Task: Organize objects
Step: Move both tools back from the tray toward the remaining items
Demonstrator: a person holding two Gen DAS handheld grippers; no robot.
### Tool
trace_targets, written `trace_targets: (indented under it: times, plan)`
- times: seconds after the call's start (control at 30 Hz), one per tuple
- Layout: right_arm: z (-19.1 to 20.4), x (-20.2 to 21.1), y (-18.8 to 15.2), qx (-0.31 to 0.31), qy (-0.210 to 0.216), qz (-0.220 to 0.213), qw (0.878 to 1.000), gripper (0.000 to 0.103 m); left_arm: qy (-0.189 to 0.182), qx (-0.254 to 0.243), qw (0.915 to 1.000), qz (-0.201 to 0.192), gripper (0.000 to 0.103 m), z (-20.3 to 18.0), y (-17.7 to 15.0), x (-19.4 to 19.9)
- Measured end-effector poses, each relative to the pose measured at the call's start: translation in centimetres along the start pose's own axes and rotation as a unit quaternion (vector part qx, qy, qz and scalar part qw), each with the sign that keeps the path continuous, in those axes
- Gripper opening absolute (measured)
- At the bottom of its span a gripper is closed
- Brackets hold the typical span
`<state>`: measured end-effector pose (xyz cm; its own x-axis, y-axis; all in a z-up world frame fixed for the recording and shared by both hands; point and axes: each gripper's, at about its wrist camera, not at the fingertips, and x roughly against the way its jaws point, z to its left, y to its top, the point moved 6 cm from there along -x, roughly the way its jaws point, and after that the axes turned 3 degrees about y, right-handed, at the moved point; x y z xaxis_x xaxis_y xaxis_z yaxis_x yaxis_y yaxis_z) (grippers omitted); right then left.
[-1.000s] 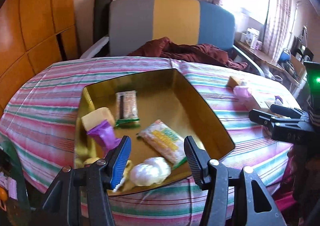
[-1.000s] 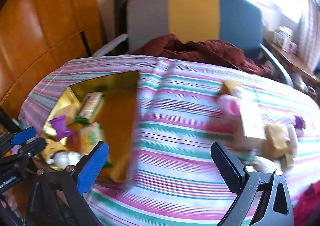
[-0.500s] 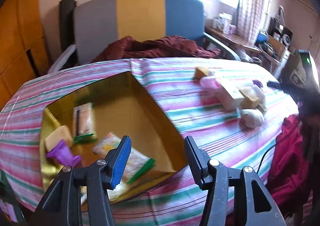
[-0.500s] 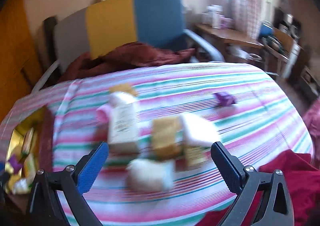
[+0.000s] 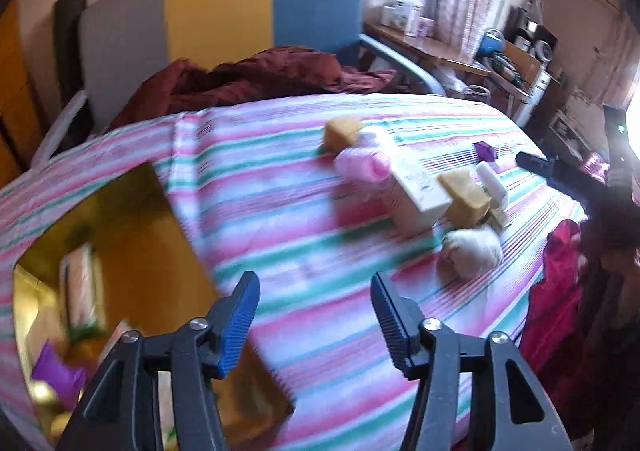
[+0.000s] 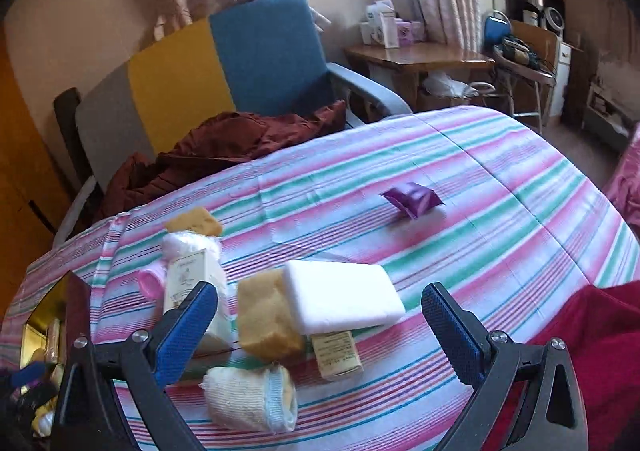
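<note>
A gold box (image 5: 132,251) holding several items sits at the table's left; its corner shows in the right wrist view (image 6: 60,303). Loose items lie mid-table: a white foam block (image 6: 340,295), a tan sponge (image 6: 268,321), a cream carton (image 6: 192,287), a pink roll (image 5: 360,167), a rolled sock (image 6: 252,399), a small label box (image 6: 336,355), a second sponge (image 6: 194,223) and a purple packet (image 6: 412,199). My left gripper (image 5: 314,315) is open and empty over the cloth beside the box. My right gripper (image 6: 320,323) is open and empty just above the foam block.
A striped cloth (image 6: 500,211) covers the round table. A grey, yellow and blue chair (image 6: 224,71) with a dark red garment (image 6: 224,147) stands behind it. A wooden side table (image 6: 416,55) with boxes is by the window. Red fabric (image 6: 600,331) lies at the near right edge.
Both grippers have swung right, away from the gold box. The right gripper has moved closer over the pile of loose items. Both stay open and empty.
</note>
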<state>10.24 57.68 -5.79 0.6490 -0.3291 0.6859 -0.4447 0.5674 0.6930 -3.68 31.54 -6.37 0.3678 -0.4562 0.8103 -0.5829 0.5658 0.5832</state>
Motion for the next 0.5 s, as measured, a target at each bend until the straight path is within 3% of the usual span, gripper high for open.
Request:
trace_targets:
  times: [0.23, 0.5]
  plan:
    - [2.2, -0.3, -0.7, 0.036, 0.032, 0.014, 0.999, 0.103, -0.053, -0.043, 0.9976, -0.004, 0.08, -1.8, 5.1, -3.8]
    - [3.3, -0.8, -1.2, 0.06, 0.042, 0.027, 0.997, 0.103, -0.103, -0.099, 0.9895, 0.02, 0.084, -3.3, 8.4, -9.1]
